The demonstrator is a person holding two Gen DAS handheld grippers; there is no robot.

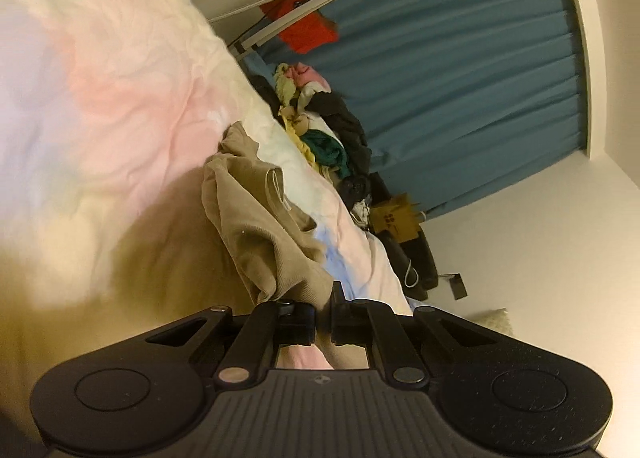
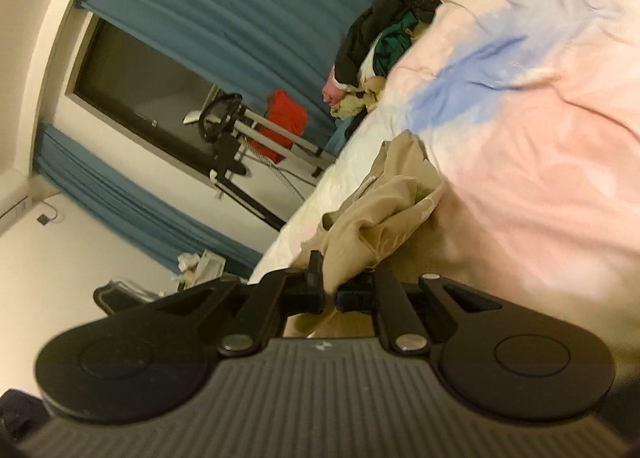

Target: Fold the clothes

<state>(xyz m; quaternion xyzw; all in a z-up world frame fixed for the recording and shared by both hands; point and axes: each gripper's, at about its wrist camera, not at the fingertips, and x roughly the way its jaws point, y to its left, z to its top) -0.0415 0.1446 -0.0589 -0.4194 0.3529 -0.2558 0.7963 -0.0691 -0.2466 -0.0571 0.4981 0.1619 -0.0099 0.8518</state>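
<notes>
A beige garment (image 1: 256,213) lies bunched on a pastel pink, blue and cream duvet (image 1: 100,69). In the left wrist view my left gripper (image 1: 325,300) is shut on one end of the garment, the cloth pinched between its black fingers. In the right wrist view the same beige garment (image 2: 384,213) runs up from my right gripper (image 2: 329,282), which is shut on another end of it. The cloth sags in folds between the two grips. Both views are rolled sideways, so the duvet (image 2: 540,117) appears steeply tilted.
A heap of mixed clothes (image 1: 320,125), black, green, yellow and pink, lies at the bed's far edge, seen again as the heap (image 2: 380,41). Teal curtains (image 1: 460,77) cover the wall. A metal stand carrying a red cloth (image 1: 304,25) stands beyond the bed. A cardboard box (image 1: 394,215) sits nearby.
</notes>
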